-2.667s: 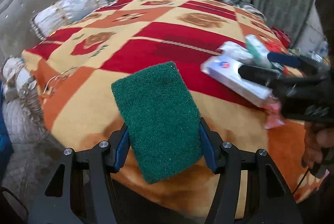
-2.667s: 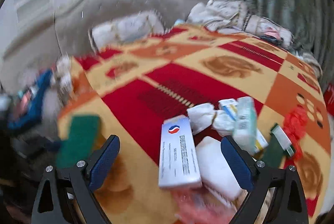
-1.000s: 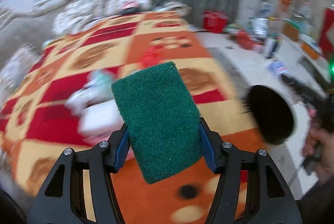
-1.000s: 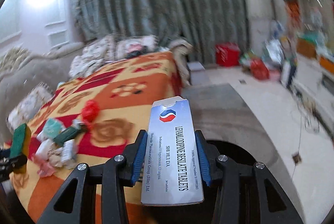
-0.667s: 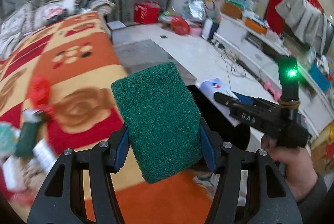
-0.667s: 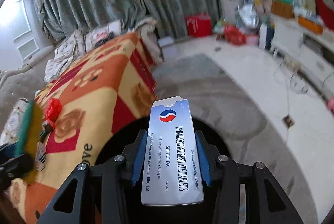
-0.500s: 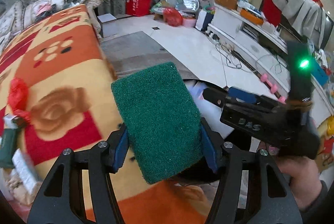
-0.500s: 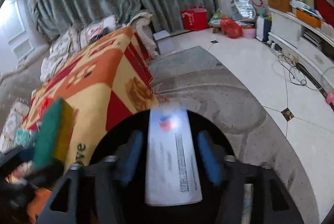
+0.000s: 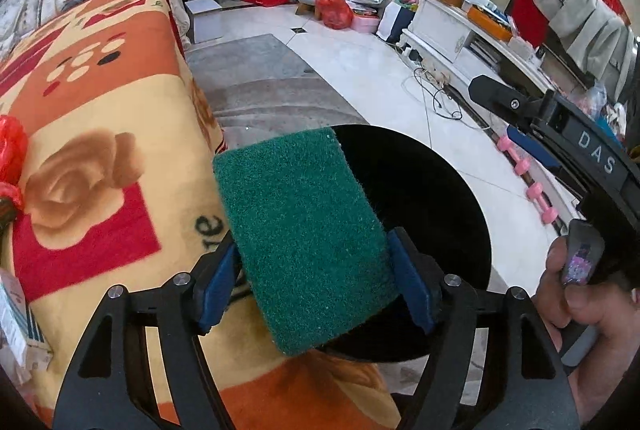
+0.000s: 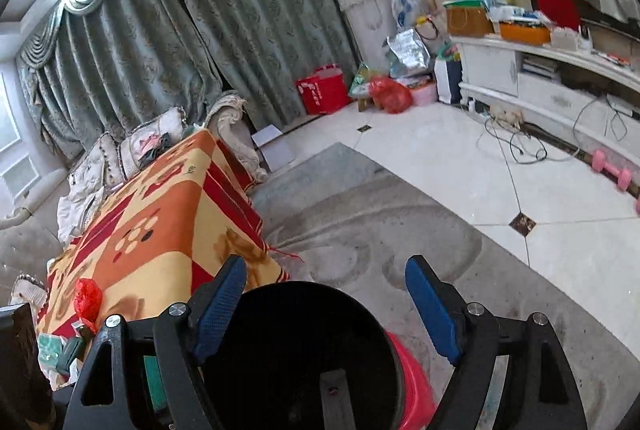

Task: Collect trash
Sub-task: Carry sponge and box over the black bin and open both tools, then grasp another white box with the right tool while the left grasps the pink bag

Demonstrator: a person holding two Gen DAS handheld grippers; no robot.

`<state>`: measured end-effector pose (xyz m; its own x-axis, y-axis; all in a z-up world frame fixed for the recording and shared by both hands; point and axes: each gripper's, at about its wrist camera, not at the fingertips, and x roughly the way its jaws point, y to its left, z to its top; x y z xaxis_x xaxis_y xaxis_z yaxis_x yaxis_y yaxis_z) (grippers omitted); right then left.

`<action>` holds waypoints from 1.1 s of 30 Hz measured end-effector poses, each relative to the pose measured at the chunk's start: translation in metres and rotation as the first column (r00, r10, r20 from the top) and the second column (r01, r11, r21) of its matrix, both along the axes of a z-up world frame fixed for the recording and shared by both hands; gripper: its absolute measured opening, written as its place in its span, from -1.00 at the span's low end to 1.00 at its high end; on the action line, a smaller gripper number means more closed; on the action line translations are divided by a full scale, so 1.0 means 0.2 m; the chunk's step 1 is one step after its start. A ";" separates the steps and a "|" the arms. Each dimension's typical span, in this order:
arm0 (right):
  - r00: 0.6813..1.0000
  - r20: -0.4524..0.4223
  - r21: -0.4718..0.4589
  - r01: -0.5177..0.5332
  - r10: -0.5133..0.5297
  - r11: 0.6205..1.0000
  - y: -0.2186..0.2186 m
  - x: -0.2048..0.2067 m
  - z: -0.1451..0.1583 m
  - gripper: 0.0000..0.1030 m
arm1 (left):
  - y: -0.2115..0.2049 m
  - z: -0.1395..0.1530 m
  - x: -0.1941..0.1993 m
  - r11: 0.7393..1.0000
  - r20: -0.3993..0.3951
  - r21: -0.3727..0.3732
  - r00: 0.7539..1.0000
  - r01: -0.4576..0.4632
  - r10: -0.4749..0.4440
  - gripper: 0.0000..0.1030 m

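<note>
Sponge sits upright btwn my left gripper pads, long axis pointing away along the fingers, hanging over the black bin's near rim. Jaws are opening, pads barely touching it. Right gripper is empty, jaws widening over the same bin.

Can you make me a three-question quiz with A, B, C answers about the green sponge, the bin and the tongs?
1. Where is the black bin?
A. on the bed
B. on the floor beside the bed
C. on the white cabinet

2. What colour is the sponge?
A. green
B. pink
C. blue

3. What is between the right tongs?
A. a medicine box
B. a red bag
C. nothing

Answers: B, its dark opening sits beside the blanket's edge; A, its rough face is dark green; C, the blue pads stand apart, opening, over the bin.
</note>
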<state>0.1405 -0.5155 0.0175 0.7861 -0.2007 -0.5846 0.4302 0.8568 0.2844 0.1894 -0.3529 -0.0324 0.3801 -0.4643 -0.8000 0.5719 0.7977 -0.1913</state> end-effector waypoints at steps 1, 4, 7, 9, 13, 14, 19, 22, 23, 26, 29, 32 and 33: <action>1.000 0.001 -0.005 -0.009 0.009 1.000 0.02 0.01 0.01 0.55 | 0.01 0.01 0.00 1.000 -0.006 -0.011 1.000 0.000 0.000 0.44; 1.000 0.003 -0.034 -0.024 0.024 0.999 0.07 0.01 0.01 0.55 | -0.01 0.02 -0.01 1.000 -0.019 -0.028 1.000 0.014 -0.015 0.47; 1.000 -0.002 -0.044 -0.018 0.018 0.999 0.06 0.00 0.00 0.55 | -0.03 0.01 -0.01 0.999 -0.025 -0.034 0.999 0.028 -0.029 0.48; 1.000 0.006 -0.040 -0.005 0.006 0.999 0.05 -0.02 0.00 0.55 | -0.03 0.01 -0.02 0.999 -0.024 -0.028 0.999 0.024 -0.025 0.48; 0.999 0.029 -0.019 0.024 -0.023 1.000 0.02 -0.04 0.01 0.55 | 0.02 0.04 -0.03 0.999 -0.009 -0.039 1.000 0.012 -0.012 0.48; 0.999 0.033 -0.021 0.022 -0.021 1.000 0.02 -0.04 0.02 0.55 | 0.06 0.06 -0.05 0.999 0.001 -0.046 1.000 0.003 -0.003 0.48; 0.998 0.057 -0.041 -0.015 0.018 0.999 0.12 -0.03 0.06 0.55 | 0.33 0.17 -0.16 0.995 0.056 -0.088 0.997 -0.052 0.057 0.48; 0.995 0.086 -0.044 -0.055 0.059 0.997 0.23 -0.04 0.09 0.55 | 0.61 0.25 -0.25 0.988 0.101 -0.108 0.988 -0.106 0.117 0.48; 0.991 0.096 -0.049 -0.089 0.094 0.995 0.30 -0.04 0.09 0.55 | 0.73 0.27 -0.29 0.984 0.114 -0.116 0.983 -0.133 0.146 0.48; 0.976 0.062 -0.041 -0.208 0.210 0.977 0.50 -0.02 0.07 0.55 | 1.08 0.29 -0.37 0.966 0.149 -0.111 0.958 -0.232 0.247 0.48; 0.941 0.049 0.017 -0.336 0.334 0.942 0.72 0.04 0.10 0.56 | 1.43 0.27 -0.43 0.942 0.201 -0.092 0.921 -0.323 0.335 0.48; 0.854 0.041 -0.025 -0.518 0.519 0.855 1.01 0.06 0.03 0.66 | 1.64 0.18 -0.40 0.932 0.188 -0.094 0.913 -0.351 0.363 0.48; 0.828 -0.002 -0.028 -0.560 0.560 0.828 1.11 0.08 -0.03 0.66 | 1.69 0.14 -0.39 0.931 0.174 -0.092 0.914 -0.354 0.365 0.48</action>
